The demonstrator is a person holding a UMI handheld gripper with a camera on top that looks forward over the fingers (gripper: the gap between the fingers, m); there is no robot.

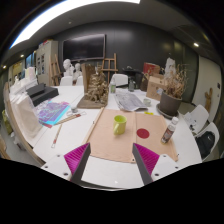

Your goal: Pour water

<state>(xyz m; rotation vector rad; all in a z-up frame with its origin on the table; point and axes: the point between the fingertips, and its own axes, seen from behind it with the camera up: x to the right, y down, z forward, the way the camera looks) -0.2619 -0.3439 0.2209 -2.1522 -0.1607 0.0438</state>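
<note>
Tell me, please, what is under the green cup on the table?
The green cup stands on a brown board that lies on the white table. The board under the cup's base is covered. The open gripper stays short of it, holding nothing.

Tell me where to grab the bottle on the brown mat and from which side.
Probably take the bottle around its mid-body, coming in level from the near side. It stands upright and slim at the brown mat's right edge, beyond the open fingers, with nothing blocking its front. The green cup stands apart, to its left.

Green cup (119, 124) upright beside capped bottle (169, 130).
</note>
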